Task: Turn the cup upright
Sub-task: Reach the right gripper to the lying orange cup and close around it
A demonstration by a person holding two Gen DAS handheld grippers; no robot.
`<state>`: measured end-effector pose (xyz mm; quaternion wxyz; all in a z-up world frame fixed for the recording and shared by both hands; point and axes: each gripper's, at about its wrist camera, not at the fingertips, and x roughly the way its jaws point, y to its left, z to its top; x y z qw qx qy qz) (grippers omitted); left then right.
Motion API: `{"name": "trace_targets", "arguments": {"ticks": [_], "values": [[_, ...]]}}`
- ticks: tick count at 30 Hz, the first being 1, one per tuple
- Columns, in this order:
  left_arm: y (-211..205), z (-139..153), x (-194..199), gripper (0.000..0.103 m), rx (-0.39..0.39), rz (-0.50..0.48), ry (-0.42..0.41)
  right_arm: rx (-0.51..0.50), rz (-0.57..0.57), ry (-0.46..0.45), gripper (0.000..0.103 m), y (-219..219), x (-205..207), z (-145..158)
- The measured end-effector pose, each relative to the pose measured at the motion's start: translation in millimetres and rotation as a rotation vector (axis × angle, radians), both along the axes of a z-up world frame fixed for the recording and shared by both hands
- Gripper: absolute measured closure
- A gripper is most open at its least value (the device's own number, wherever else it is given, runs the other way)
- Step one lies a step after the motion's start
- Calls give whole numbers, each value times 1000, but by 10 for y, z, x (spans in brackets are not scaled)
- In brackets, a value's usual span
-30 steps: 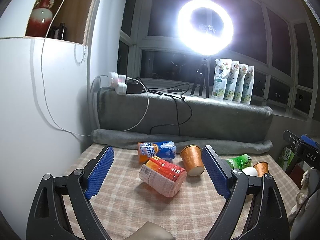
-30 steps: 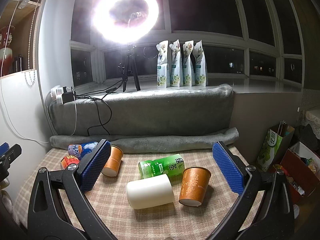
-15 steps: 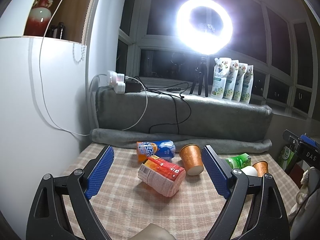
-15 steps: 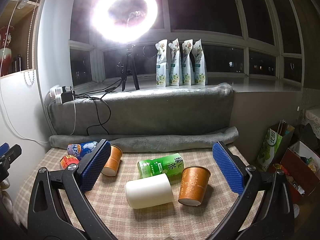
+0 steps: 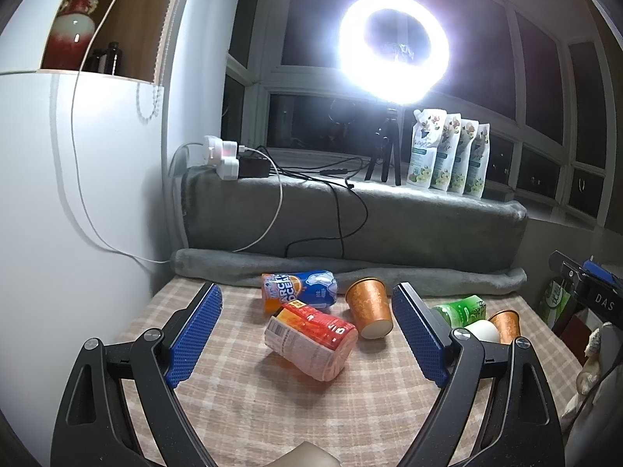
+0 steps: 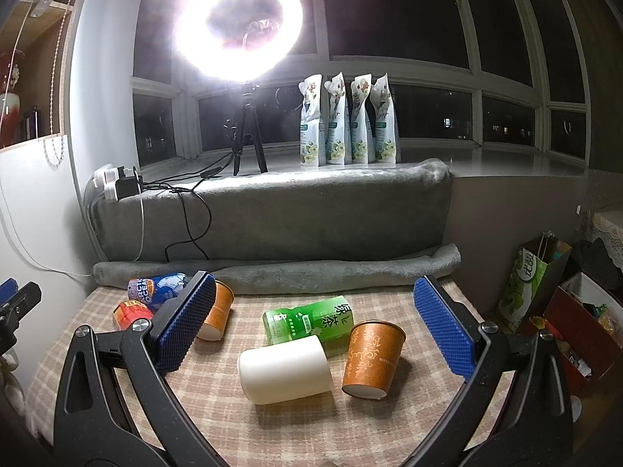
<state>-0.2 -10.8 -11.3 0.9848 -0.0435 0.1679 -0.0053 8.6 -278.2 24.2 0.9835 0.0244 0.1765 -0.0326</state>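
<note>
Checked beige cloth covers the worktop (image 5: 241,401) in the left wrist view, filling the lower half of the frame. The left gripper (image 5: 307,330) hangs over it with its jaws spread wide and nothing between the blue pads (image 5: 194,334). At the centre lies a red and orange bottle (image 5: 311,344) on its side, and just behind it a blue and orange can (image 5: 300,295), also on its side. Right of the can, a copper paper cup (image 5: 369,307) lies tipped over with its white base toward the camera. At the right edge, partly hidden by the right pad, are a green bottle (image 5: 461,311), a white cup (image 5: 484,330) and a second copper cup (image 5: 506,325). A ring light (image 5: 393,46) glares at the upper centre above a grey blanket (image 5: 389,225).

In the right wrist view, the right gripper (image 6: 315,327) is likewise wide open and holds nothing. Low in the centre the white cup (image 6: 284,369) lies on its side, touching the green bottle (image 6: 307,321) behind it. Just right of it stands a copper cup (image 6: 372,354), tilted, wide rim uppermost. The other copper cup (image 6: 216,315) lies at centre left, half behind the left pad, with the can (image 6: 155,290) and red bottle (image 6: 130,313) further left. Four pouches (image 6: 348,132) stand on the sill.
</note>
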Motion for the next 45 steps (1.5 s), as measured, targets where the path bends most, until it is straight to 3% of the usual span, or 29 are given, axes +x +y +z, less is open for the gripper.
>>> {"name": "trace_targets", "arguments": {"ticks": [17,31,45], "values": [[25,-109,111,14,-32,-40,74,135,-59,164,0,-715,216,-234],[-39,-260,135,14,-39,-91,144,373,27,487,0,-1144,856,-1005],[27,-297,111,14,-56,-81,162,519,65,636,18,-1221,1263,-1459]]}}
